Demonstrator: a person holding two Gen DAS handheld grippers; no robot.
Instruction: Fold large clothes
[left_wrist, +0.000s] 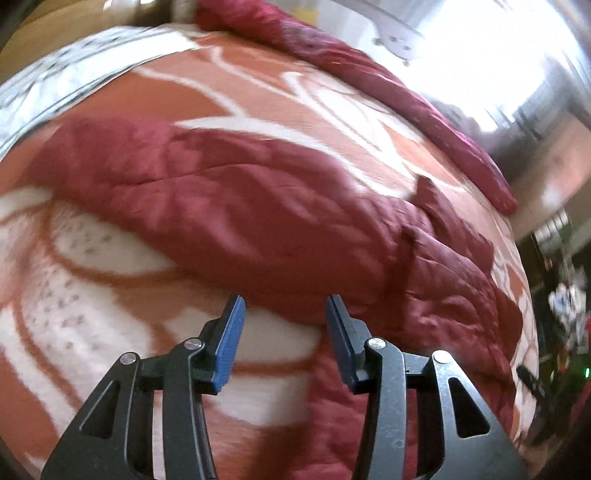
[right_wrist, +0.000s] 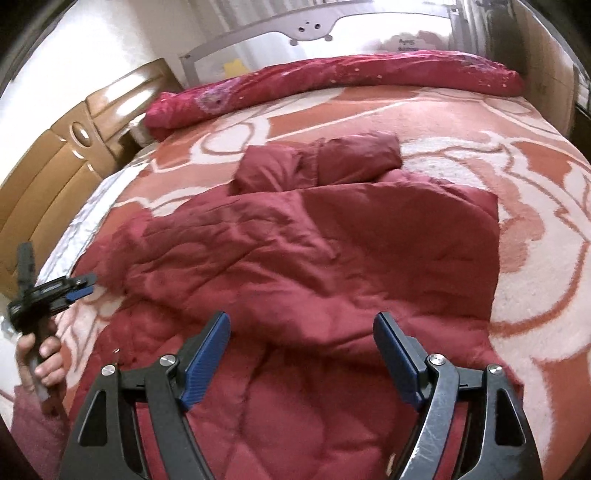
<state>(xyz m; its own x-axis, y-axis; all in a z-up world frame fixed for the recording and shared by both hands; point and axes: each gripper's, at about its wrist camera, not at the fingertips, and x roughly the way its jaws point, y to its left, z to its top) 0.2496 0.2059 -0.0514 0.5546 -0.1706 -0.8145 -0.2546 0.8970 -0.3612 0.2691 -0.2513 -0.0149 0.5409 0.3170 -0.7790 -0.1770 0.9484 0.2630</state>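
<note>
A dark red quilted jacket (right_wrist: 314, 251) lies spread on the bed, its sleeves folded over at the far end. In the left wrist view the jacket (left_wrist: 258, 206) stretches across the frame. My left gripper (left_wrist: 284, 306) is open and empty, hovering just short of the jacket's near edge; it also shows at the left of the right wrist view (right_wrist: 83, 284), held in a hand. My right gripper (right_wrist: 301, 321) is open wide and empty above the jacket's near part.
The bed is covered by an orange and white patterned blanket (right_wrist: 535, 229). A rolled red quilt (right_wrist: 332, 81) lies along the far edge. A wooden headboard (right_wrist: 55, 166) stands at the left. A metal bed rail (right_wrist: 310, 22) is beyond.
</note>
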